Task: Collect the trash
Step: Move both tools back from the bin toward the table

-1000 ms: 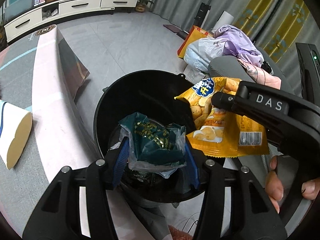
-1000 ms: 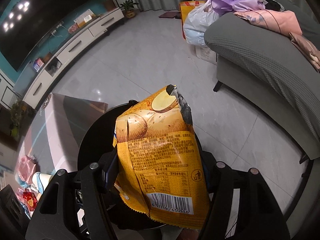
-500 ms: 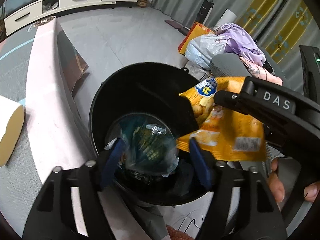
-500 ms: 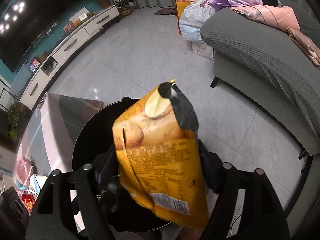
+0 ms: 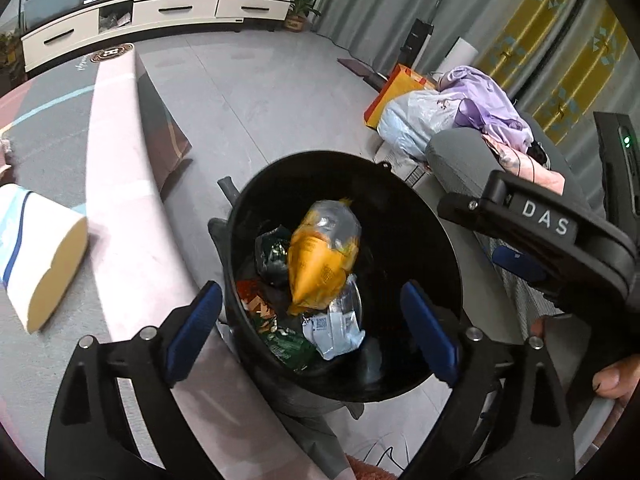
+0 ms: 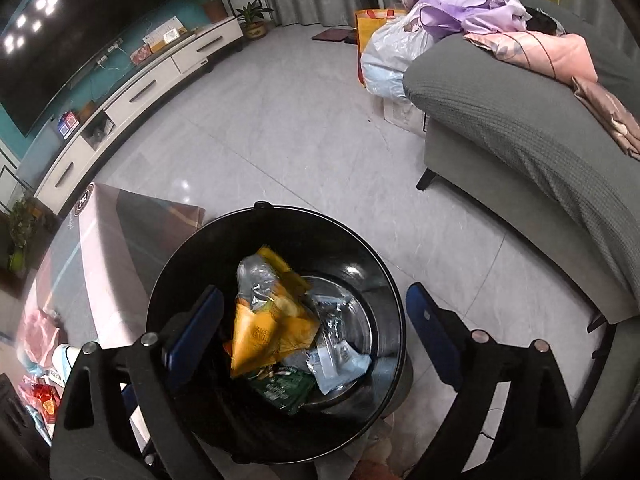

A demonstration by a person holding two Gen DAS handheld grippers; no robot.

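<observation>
A round black bin point(image 5: 424, 216) point(image 6: 188, 272) stands on the floor beside the table. Inside it lie a yellow chip bag point(image 5: 320, 268) point(image 6: 272, 324), a dark green wrapper point(image 5: 274, 256), another green packet point(image 6: 282, 390) and a pale plastic packet point(image 5: 334, 326) point(image 6: 340, 360). My left gripper point(image 5: 310, 330) hangs over the bin's near rim, its jaws opening wide with nothing between them. My right gripper point(image 6: 314, 334) is also above the bin, jaws opening, nothing held. In the left wrist view the right gripper's black body point(image 5: 552, 232) is at the right, held by a hand point(image 5: 612, 380).
A low table with a pink and grey cover point(image 5: 120, 184) runs along the left, with a paper roll point(image 5: 40, 256) on it. A grey sofa point(image 6: 520, 140) with clothes stands right. Bags point(image 6: 384, 52) sit by the sofa. More wrappers point(image 6: 44, 396) lie on the table.
Both grippers opened. The green wrapper dropped from the left gripper and the yellow chip bag from the right; both now lie inside the bin.
</observation>
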